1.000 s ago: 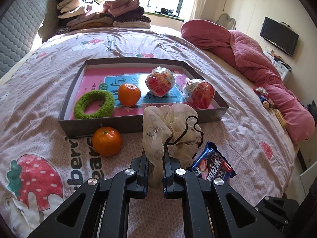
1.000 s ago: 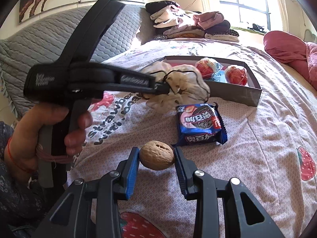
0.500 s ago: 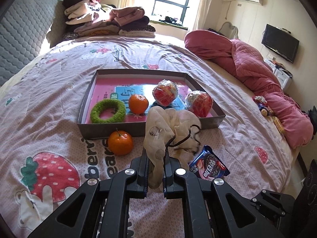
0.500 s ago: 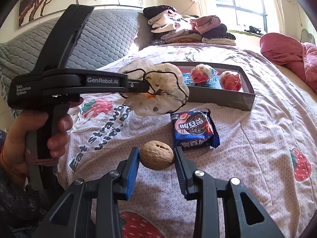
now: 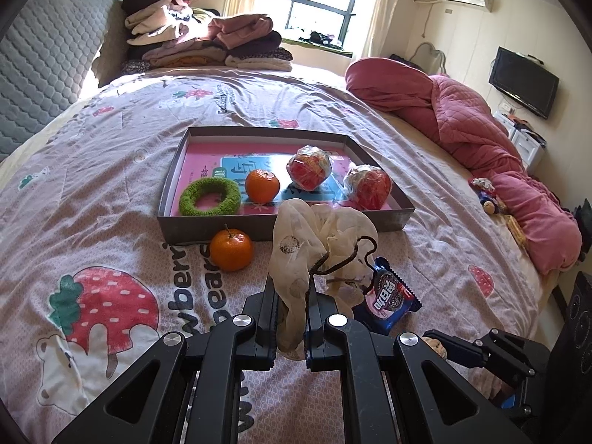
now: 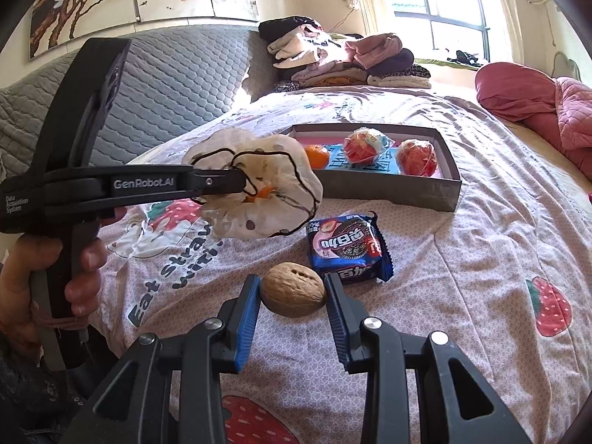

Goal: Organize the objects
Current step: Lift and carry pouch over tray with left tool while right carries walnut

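My left gripper [image 5: 292, 296] is shut on a cream scrunchie [image 5: 314, 236] and holds it in the air above the bed, short of the grey tray [image 5: 281, 227]. The scrunchie [image 6: 259, 188] also shows in the right wrist view, hanging from the left gripper [image 6: 240, 181]. The tray holds a green ring [image 5: 209, 197], an orange [image 5: 262, 185] and two wrapped red fruits [image 5: 309, 166]. A second orange [image 5: 231, 250] and a blue cookie packet [image 5: 388, 298] lie on the bedsheet. My right gripper [image 6: 292, 292] is shut on a walnut [image 6: 293, 289], low over the bed.
A pile of folded clothes [image 5: 199, 44] lies at the bed's far end. A pink quilt [image 5: 481, 140] runs along the right side. The quilted grey headboard [image 6: 166, 85] is on the left. The tray [image 6: 388, 188] lies beyond the cookie packet [image 6: 347, 248].
My left gripper has risen and drawn back with the scrunchie, so the tray looks smaller and farther. My right gripper has stayed in place on the walnut.
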Tool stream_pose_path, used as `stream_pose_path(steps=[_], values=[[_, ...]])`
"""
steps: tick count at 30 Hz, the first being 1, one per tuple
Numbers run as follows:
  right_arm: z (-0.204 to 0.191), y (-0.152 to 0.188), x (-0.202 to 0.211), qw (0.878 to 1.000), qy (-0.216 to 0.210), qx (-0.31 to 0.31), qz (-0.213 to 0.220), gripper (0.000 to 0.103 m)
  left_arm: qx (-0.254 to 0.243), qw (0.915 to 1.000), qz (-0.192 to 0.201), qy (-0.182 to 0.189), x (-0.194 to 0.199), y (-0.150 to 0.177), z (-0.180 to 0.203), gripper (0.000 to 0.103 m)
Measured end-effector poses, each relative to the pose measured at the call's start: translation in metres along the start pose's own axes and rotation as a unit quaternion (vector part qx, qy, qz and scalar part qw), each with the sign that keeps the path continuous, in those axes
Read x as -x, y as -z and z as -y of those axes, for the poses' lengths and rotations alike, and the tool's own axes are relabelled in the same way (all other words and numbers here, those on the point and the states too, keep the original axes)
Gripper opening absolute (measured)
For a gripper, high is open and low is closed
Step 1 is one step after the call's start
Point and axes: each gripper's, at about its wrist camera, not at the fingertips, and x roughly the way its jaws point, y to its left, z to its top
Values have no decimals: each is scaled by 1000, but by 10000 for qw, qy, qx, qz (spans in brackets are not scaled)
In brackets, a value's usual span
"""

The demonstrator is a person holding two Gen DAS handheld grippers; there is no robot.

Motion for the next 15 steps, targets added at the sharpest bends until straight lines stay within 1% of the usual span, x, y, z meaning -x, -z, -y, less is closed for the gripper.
stream_pose_path(steps=[7, 15], values=[[2, -4, 5, 9999, 73, -7, 130, 36, 21, 9997, 226, -59, 18, -3, -1, 10], [2, -7, 9, 9997, 130, -22, 218, 36, 61, 9994, 328, -12, 30, -1, -1, 10]])
